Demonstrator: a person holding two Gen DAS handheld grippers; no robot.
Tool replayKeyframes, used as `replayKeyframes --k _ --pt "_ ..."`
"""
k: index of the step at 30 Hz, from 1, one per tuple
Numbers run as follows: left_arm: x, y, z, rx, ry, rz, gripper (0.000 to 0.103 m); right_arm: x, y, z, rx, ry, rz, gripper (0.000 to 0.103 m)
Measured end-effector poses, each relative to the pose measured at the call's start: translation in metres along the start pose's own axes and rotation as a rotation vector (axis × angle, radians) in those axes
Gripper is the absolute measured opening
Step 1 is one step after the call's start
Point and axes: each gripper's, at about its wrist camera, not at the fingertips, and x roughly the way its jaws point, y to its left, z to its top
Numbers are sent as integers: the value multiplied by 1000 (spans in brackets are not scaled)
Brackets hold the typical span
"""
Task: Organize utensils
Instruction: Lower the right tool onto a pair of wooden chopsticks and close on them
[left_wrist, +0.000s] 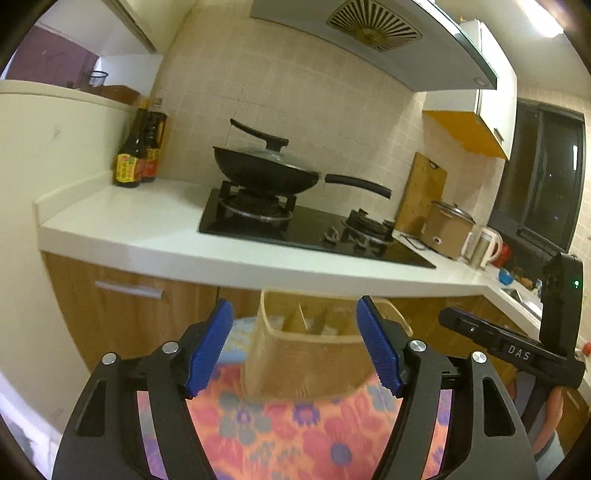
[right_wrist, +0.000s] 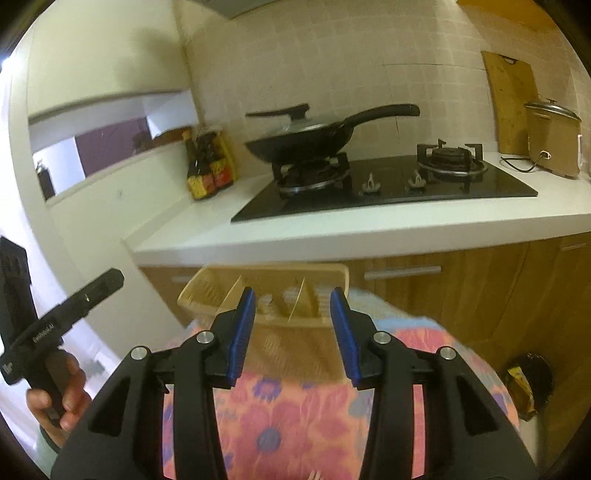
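warm ceiling light, fisheye-bent dark edges, foreground motion-blurred.

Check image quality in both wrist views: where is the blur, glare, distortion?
Left wrist view: beige divided plastic utensil basket and floral tablecloth smeared by blur, black lidded wok fairly sharp, ceiling light blown out. Right wrist view: basket soft, white countertop edge bowed by fisheye, dark corners.

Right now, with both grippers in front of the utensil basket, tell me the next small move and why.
Probably ease the right gripper forward to the beige basket on the flowered cloth. Both it and the left gripper are open and empty, and the basket's divided compartments sit just ahead. What lies inside is too blurred to tell.
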Motion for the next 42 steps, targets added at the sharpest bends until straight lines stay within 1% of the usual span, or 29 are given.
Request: replayKeyframes --k 3,6,11,13,14,15,18,19,21,23,25,26,27,29,33,38,40,42 --pt "-22 -3 -16 -4 62 -22 70 -15 5 -19 19 61 -7 39" --pt "-36 -4 -45 -15 137 -28 71 -25 -1 -61 87 148 -15 39" --pt "-45 1 -100 -21 267 14 69 -31 -10 -118 126 267 -51 39" --pt "-44 3 -118 -23 325 21 64 -32 -9 -136 119 320 -69 39" --pt "-42 3 -129 -22 373 15 62 -33 -8 -143 112 344 -72 38" --pt "-39 3 -139 -17 415 13 57 -33 -6 -149 99 366 -74 38" --pt "-29 -1 -163 16 522 6 54 -34 3 -167 55 419 -84 38" --pt "-25 -3 -167 29 542 7 53 -32 5 -172 39 443 -109 35" --pt "-19 -9 -177 59 586 22 51 -25 2 -182 23 498 -166 32" --pt "-15 -13 -184 80 618 34 48 -21 -4 -188 37 527 -178 26" --pt "-12 -16 -189 99 635 42 44 -23 -8 -191 67 534 -130 25" --pt "-10 -17 -191 107 642 47 43 -24 -8 -191 68 536 -121 23" --pt "-9 -19 -191 118 643 54 41 -25 -7 -191 57 537 -125 23" --pt "-8 -22 -191 138 649 71 40 -26 -4 -192 11 547 -160 21" --pt "-8 -25 -190 160 653 92 37 -31 1 -197 -37 585 -183 20" --pt "-9 -24 -190 161 654 97 35 -34 7 -199 -69 610 -179 20" --pt "-9 -24 -190 162 651 101 35 -29 10 -200 -73 625 -164 20" --pt "-9 -25 -191 171 646 110 35 -22 15 -200 -101 619 -183 20"
